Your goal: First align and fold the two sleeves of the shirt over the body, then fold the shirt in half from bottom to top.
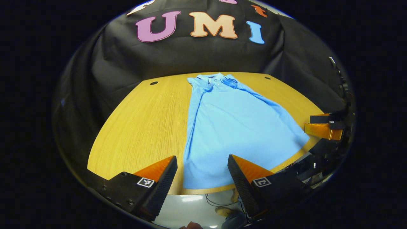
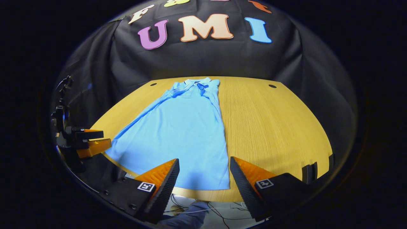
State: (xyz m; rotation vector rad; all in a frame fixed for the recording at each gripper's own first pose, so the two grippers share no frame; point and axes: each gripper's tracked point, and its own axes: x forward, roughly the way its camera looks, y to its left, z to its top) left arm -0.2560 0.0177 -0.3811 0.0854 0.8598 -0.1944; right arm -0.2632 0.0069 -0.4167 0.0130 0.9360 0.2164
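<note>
Left gripper: jaws wide apart, holding nothing, above the near hem. Right gripper: jaws wide apart, holding nothing (same height). One shirt lies flat on one worktop, sleeves folded in, collar at the far end.

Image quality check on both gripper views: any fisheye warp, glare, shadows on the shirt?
Left gripper view: strong fisheye warp, the table edge bows into a curve; shirt evenly lit and sharp, no glare on it; bright reflections on the floor below. Right gripper view: same barrel warp on the table; a soft shadow falls on the shirt hem near the right gripper.
</note>
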